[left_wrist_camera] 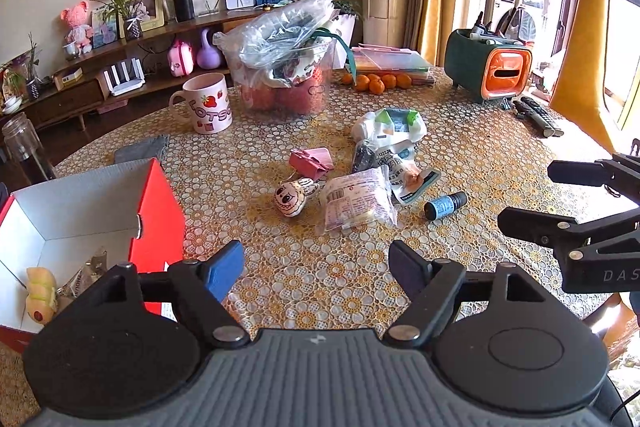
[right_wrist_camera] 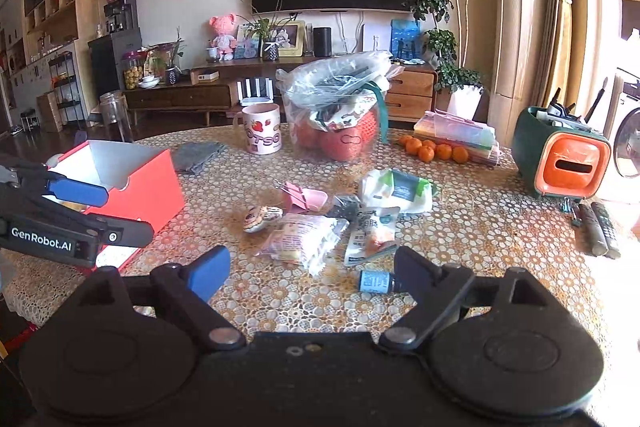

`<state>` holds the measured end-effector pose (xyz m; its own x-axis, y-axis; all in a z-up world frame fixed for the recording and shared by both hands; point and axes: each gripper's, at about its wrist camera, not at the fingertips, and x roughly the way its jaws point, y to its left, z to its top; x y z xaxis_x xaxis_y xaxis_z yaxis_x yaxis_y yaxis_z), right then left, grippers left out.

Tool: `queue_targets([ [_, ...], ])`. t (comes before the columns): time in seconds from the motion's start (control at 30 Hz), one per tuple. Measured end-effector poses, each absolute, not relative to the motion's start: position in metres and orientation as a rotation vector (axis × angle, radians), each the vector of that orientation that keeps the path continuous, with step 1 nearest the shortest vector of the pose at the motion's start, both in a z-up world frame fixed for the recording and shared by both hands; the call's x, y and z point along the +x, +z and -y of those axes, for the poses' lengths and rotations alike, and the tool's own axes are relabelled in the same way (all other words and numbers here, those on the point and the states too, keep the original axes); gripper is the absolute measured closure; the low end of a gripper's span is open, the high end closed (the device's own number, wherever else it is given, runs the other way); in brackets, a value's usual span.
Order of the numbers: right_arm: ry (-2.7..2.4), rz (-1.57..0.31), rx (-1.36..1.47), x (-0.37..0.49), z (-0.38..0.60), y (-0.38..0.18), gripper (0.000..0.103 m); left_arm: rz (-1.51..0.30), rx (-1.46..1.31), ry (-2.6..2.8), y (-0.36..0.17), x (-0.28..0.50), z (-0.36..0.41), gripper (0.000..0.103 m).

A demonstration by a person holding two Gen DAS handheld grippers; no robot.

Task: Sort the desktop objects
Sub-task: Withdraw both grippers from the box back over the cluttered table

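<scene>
On the left of the table (left_wrist_camera: 460, 131) stands your red box (left_wrist_camera: 160, 211), open at the top, with a yellow soft toy (left_wrist_camera: 40, 293) and a small packet already lying inside; treat it as the bin for the loose things. Your left gripper (left_wrist_camera: 316, 269) hovers just beside it with its jaws apart and nothing between them.

Moving right, the small painted figure (left_wrist_camera: 294, 195) with the cartoon face looks hard and rounded, so it may roll or slip; close across its widest part, gently, in case it is brittle. Just behind it the pink binder clip (left_wrist_camera: 312, 159) is stiff and light; take it by the folded body, not by the wire handles.

Next lies the clear-wrapped snack pack (left_wrist_camera: 356, 201), soft and crinkly, likely to slide out of a shallow pinch, so bite well into one edge. Touching it are the white printed pouch (left_wrist_camera: 404, 167) and, further back, a crumpled white bag (left_wrist_camera: 390, 125), both limp; pinch a gathered fold of either.

Furthest right in the pile, the little blue-labelled bottle (right_wrist_camera: 378, 281) lies on its side just in front of your right gripper (right_wrist_camera: 310, 275), whose jaws stand wide apart and empty. It is rigid, probably glass, and will roll; grip across the labelled barrel, square to its length.
</scene>
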<state>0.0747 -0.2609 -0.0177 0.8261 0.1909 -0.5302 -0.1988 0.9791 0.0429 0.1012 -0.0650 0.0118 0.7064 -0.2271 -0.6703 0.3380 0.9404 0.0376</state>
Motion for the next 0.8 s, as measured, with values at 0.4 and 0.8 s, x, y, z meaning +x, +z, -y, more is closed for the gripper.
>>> queue_targets([
  [0.4, 0.126, -0.614, 0.004, 0.103, 0.293, -0.052, 0.014, -0.738, 0.166, -0.312, -0.021, 0.138, 0.096, 0.011],
  [0.8, 0.102, -0.645, -0.032, 0.135, 0.298, -0.081, 0.014, -0.753, 0.127, -0.302, -0.046, 0.188, 0.123, 0.000],
])
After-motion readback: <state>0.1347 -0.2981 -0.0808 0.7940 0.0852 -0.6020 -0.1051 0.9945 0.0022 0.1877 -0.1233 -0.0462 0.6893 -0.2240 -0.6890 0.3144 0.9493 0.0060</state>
